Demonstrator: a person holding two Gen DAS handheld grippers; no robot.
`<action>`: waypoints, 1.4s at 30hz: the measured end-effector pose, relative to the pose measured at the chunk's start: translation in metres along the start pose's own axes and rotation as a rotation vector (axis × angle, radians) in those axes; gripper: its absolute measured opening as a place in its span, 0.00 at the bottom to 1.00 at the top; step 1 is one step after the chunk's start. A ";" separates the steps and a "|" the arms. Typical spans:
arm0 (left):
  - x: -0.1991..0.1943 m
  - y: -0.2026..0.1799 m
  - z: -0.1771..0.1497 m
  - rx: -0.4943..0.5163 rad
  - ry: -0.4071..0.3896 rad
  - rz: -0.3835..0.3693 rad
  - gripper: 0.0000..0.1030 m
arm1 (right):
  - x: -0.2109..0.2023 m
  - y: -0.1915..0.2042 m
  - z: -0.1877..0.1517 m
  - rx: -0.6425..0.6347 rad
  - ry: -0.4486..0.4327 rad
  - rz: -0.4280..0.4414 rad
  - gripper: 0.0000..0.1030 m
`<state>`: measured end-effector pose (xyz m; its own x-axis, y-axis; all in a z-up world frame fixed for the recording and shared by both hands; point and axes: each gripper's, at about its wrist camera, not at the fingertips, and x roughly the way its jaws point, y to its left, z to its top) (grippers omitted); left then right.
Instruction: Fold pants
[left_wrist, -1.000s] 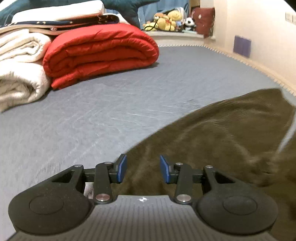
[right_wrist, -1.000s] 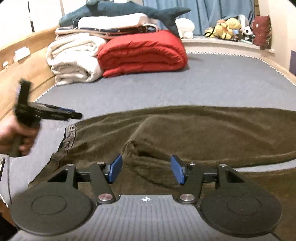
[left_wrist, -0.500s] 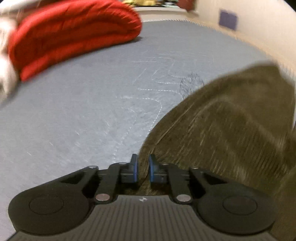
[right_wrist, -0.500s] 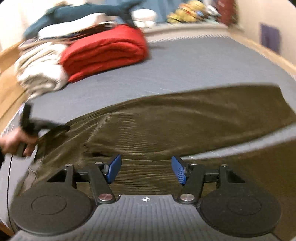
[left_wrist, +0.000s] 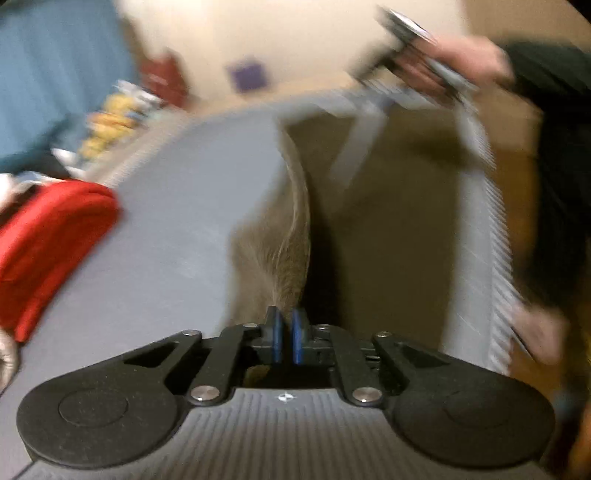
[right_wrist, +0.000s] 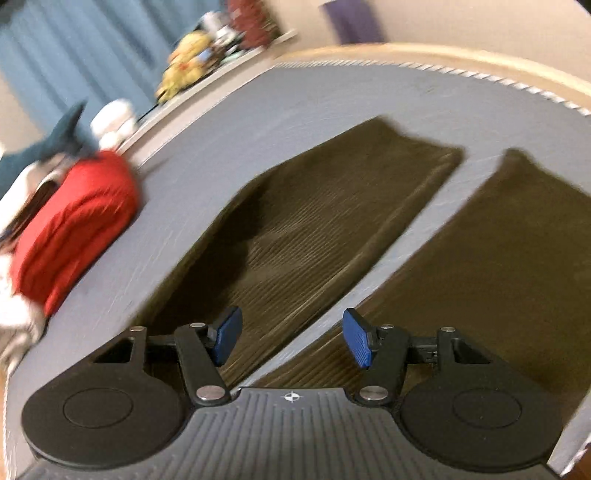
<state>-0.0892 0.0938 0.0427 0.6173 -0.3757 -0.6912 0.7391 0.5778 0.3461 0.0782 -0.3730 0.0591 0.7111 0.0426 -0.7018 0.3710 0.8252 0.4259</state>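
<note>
Olive-brown corduroy pants (right_wrist: 332, 229) lie spread on the grey bed (right_wrist: 258, 122), their two legs apart with a strip of sheet between them. My right gripper (right_wrist: 291, 341) hovers open just above the gap between the legs, with nothing pressed between its blue pads. In the blurred left wrist view my left gripper (left_wrist: 286, 336) is shut on an edge of the pants (left_wrist: 284, 258). That edge rises from between the pads as a lifted, paler fold. At the top right of that view a hand (left_wrist: 469, 59) holds the right gripper.
A folded red duvet (right_wrist: 74, 229) and white blankets (right_wrist: 11, 306) sit at the left of the bed, with a shark plush (right_wrist: 62, 140) above them. Stuffed toys (right_wrist: 188, 70) line the sill by blue curtains. The wooden bed frame (right_wrist: 443, 51) curves along the far edge.
My left gripper closed on the pants' edge, then swung and rolled, lifting the cloth. My right gripper stayed open, rolled, and moved along the pants toward the legs.
</note>
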 end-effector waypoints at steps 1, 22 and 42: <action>0.000 -0.011 -0.007 0.017 0.041 -0.021 0.00 | -0.002 -0.005 0.003 0.006 -0.021 -0.018 0.61; 0.086 -0.033 -0.037 0.055 0.162 -0.105 0.68 | 0.059 -0.061 0.029 0.119 -0.038 0.058 0.34; 0.065 0.006 -0.066 -0.010 0.206 -0.013 0.12 | 0.138 -0.038 0.039 0.043 -0.052 -0.038 0.08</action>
<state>-0.0619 0.1207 -0.0423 0.5388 -0.2279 -0.8110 0.7435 0.5814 0.3305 0.1851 -0.4203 -0.0316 0.7260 -0.0185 -0.6875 0.4225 0.8007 0.4247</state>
